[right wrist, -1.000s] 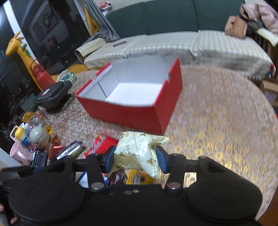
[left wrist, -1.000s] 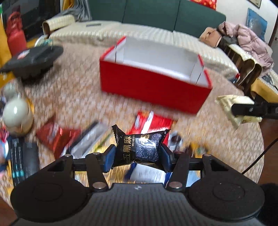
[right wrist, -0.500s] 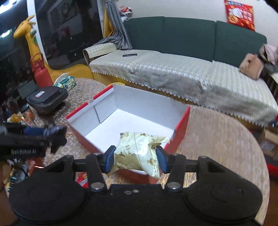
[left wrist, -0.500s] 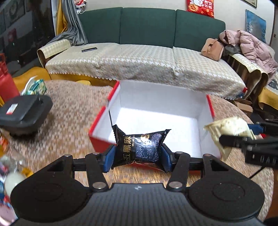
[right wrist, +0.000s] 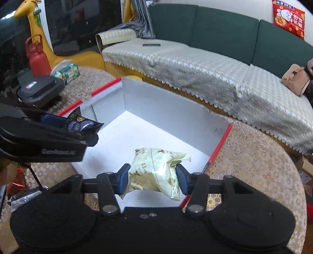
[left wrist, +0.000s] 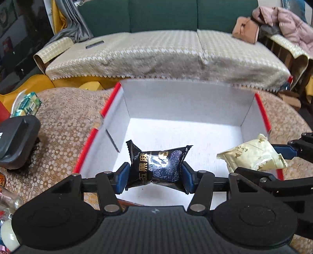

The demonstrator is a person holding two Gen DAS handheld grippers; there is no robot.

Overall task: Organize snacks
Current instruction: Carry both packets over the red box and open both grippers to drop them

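Observation:
A red box point(left wrist: 89, 142) with a white inside stands open on the round table; it also shows in the right wrist view point(right wrist: 221, 141). My left gripper point(left wrist: 155, 175) is shut on a black snack packet point(left wrist: 156, 166) with gold lettering, held over the box's near left part. My right gripper point(right wrist: 152, 178) is shut on a pale gold snack packet point(right wrist: 154, 172), held over the box's near right part. Each gripper shows in the other's view: the gold packet point(left wrist: 252, 155) at right, the black packet point(right wrist: 82, 124) at left. The box floor looks bare.
A black case point(left wrist: 15, 140) and a green packet point(left wrist: 25, 104) lie left of the box. A red bottle point(right wrist: 37, 58) and yellow giraffe toy point(right wrist: 29, 15) stand far left. A sofa point(right wrist: 195, 56) with a cream cover runs behind the table. Loose wrappers point(right wrist: 17, 185) lie near left.
Both grippers have moved forward from above the snack pile to over the open box, each still holding its packet. They now hang lower, inside the box's rim.

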